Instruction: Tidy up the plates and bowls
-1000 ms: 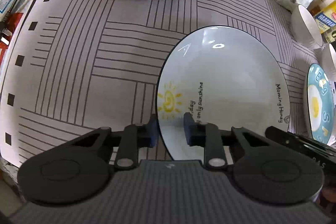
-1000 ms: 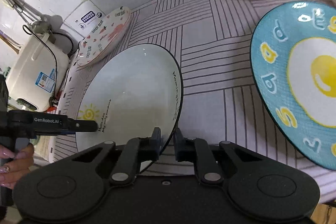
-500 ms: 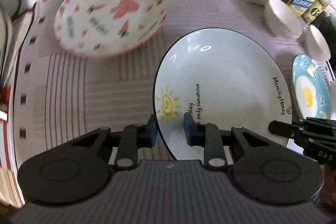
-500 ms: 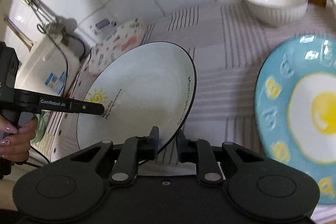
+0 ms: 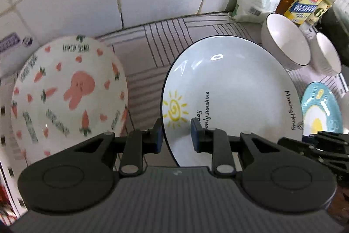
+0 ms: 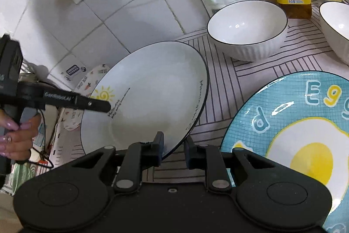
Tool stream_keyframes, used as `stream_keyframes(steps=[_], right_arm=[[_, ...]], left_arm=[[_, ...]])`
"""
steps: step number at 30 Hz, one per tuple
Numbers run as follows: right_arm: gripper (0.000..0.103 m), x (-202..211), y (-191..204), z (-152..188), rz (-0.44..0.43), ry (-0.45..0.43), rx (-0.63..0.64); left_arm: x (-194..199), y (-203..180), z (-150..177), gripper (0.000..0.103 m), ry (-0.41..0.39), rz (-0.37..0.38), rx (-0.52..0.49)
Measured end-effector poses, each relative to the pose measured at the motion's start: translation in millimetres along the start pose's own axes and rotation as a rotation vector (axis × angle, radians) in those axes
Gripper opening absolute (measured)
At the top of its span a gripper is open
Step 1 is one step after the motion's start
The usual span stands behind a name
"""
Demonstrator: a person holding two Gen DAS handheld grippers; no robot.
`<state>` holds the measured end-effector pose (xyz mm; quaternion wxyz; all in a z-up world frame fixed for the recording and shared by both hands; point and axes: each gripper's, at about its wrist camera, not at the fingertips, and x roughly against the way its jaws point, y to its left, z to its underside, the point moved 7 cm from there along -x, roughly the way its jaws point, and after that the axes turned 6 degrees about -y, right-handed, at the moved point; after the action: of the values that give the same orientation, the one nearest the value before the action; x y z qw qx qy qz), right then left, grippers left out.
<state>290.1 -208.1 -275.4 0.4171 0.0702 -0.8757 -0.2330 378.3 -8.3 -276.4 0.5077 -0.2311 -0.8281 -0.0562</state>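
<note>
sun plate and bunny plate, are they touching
Apart. The left wrist view shows a strip of striped mat between the sun plate and the bunny plate.

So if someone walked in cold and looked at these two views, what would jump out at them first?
First, the white sun plate, held off the striped mat with the left gripper and the right gripper each clamped on a near part of its rim. Next, the pink bunny plate to its left near the tiled wall, and the blue egg plate to its right, with two white bowls behind by the bottles.
</note>
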Motion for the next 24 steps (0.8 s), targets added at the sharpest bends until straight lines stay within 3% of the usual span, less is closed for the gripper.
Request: stream_keyframes(steps=[16, 18, 21, 24], right_arm=[[0.026, -27.9, -0.5, -10.7, 0.135, 0.054, 0.083], [0.030, -28.8, 2.6, -11.7, 0.175, 0.069, 0.113], [0.032, -19.7, 5.4, -15.5, 0.228, 0.056, 0.149], [0.044, 2.9, 10.6, -24.4, 0.221, 0.005, 0.154]], left_arm=[[-31.8, 4.9, 3.9, 0.027, 0.104, -0.014, 0.078], [-27.1, -0.4, 3.5, 0.028, 0.097, -0.034, 0.040], [-16.7, -7.6, 0.7, 0.039, 0.073, -0.061, 0.002], [-0.7, -11.1, 1.0, 0.043, 0.064, -0.100, 0.000]])
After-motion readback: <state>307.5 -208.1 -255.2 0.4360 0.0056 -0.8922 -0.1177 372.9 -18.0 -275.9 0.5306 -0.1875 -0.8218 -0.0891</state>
